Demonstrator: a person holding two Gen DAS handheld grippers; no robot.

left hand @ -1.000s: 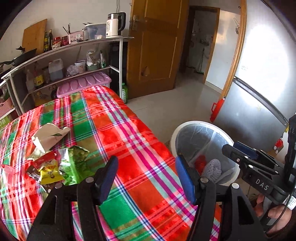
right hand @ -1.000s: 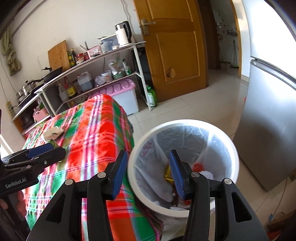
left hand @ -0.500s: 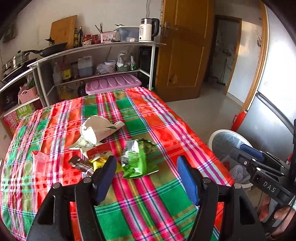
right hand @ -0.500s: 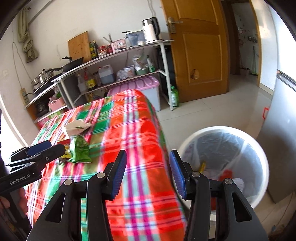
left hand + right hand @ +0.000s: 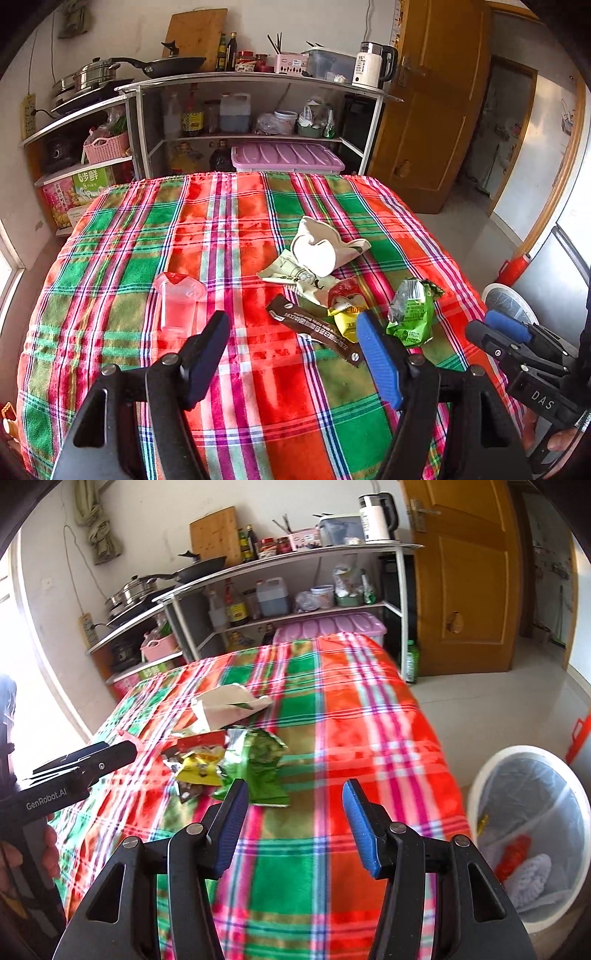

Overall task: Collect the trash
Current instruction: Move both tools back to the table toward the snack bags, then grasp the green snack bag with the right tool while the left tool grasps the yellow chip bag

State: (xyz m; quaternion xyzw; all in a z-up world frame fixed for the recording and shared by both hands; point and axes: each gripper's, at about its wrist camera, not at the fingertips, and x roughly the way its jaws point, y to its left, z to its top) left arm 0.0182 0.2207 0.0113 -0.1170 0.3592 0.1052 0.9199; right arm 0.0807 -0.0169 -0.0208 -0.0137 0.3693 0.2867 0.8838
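Note:
Trash lies on the plaid tablecloth (image 5: 258, 387): a white crumpled paper carton (image 5: 321, 247), a green snack bag (image 5: 410, 314), a yellow and red wrapper (image 5: 347, 310), a brown wrapper (image 5: 314, 328) and a clear plastic cup (image 5: 177, 302). My left gripper (image 5: 295, 350) is open and empty, just in front of the brown wrapper. My right gripper (image 5: 293, 812) is open and empty, close to the green snack bag (image 5: 262, 764). The white trash bin (image 5: 532, 827) stands on the floor at the right and holds some trash.
A metal shelf rack (image 5: 236, 107) with pans, bottles and a kettle stands behind the table. A pink lidded box (image 5: 288, 157) sits under it. A wooden door (image 5: 469, 572) is at the right. A fridge (image 5: 569, 266) stands beside the bin.
Both grippers have swung left from the trash bin toward the table. The trash pile now sits right ahead of both open grippers.

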